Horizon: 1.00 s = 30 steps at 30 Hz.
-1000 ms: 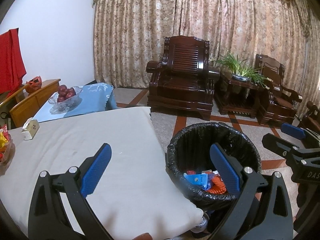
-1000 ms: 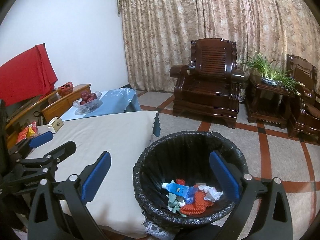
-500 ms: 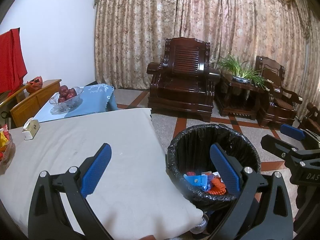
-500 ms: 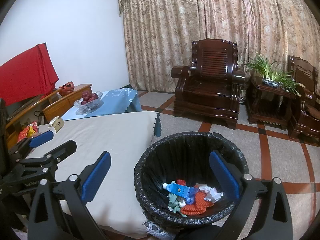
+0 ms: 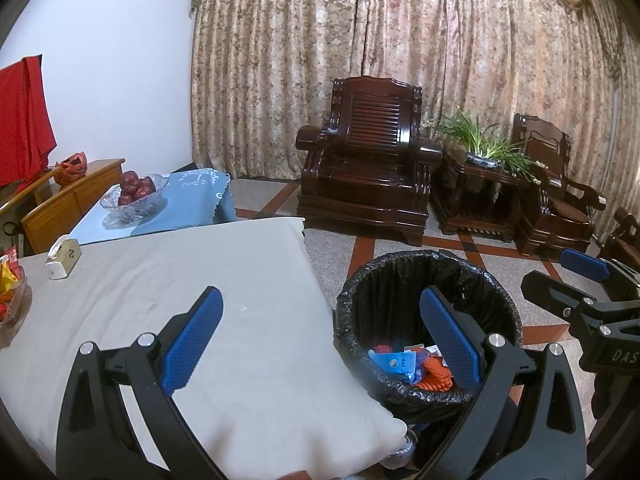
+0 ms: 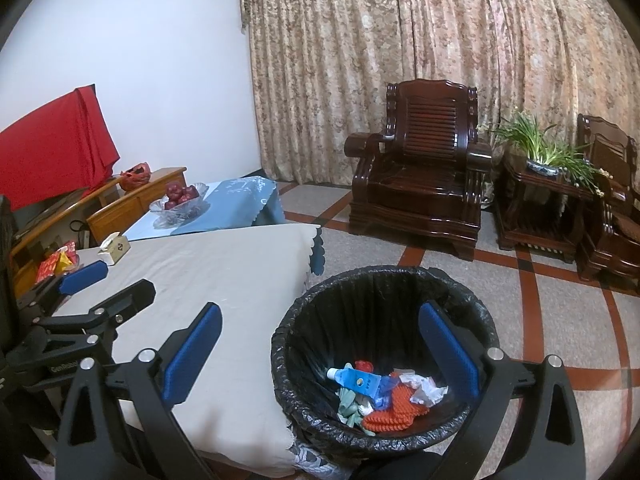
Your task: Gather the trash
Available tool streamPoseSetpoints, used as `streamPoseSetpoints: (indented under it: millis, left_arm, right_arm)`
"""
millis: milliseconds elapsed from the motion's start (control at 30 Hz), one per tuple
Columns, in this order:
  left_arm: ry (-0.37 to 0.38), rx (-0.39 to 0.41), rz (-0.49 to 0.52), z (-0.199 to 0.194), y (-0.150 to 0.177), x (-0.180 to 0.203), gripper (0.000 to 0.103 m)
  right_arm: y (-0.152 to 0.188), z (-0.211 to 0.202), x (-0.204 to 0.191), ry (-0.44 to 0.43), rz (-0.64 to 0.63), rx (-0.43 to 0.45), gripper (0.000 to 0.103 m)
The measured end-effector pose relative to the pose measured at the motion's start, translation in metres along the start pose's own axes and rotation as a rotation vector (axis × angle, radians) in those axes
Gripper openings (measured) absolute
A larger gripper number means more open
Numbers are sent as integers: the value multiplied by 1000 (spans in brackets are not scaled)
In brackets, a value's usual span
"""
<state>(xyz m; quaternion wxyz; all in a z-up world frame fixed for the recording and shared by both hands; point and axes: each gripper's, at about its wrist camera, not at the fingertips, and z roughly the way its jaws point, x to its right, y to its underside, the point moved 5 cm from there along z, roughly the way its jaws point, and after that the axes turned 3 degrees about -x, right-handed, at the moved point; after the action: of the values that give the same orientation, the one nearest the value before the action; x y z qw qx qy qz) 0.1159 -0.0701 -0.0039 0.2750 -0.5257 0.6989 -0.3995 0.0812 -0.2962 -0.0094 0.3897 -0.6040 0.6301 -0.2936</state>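
At the table's (image 5: 248, 272) far left edge: a snack dish (image 5: 10, 300) and a tissue box (image 5: 64, 258), both well clear of the near edge; cloth otherwise bare of loose litter. Over the near edge, left gripper (image 5: 316, 344) spread wide, nothing between the blue pads (image 5: 192, 340). Just off the table's right corner, on the floor: black-lined trash bin (image 6: 384, 280), already holding trash (image 6: 380, 390), namely a blue tube, crumpled paper, an orange knitted piece. Above the bin's mouth, right gripper (image 6: 320, 354) likewise spread, empty. Judged step: drop completed, collection near its end or finished. Next move: scan of the tabletop for leftover scraps; otherwise withdrawal from the bin.
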Motion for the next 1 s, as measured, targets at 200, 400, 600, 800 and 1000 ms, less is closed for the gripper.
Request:
streamPoseSetpoints:
  millis: [200,400,600,800,1000]
  left_arm:
    - [1,1,0,0,1,0,96]
    - [0,1,-1,0,1,-1,96]
    - [-1,2,-1,-1,-1,-3,96]
    - [-1,1,-1,0,-1,-4,96]
    - [-1,1,-2,0,0,-4,96]
  right_arm:
    - [1,0,0,2,0,1,97]
    - [0,0,-2,0,-1,1,97]
    - [-1,1,-3,-1,-2,1,97]
    - [-1,1,-4,-1,-3,0,97]
    - [-1,1,-4,0,-3,0,97]
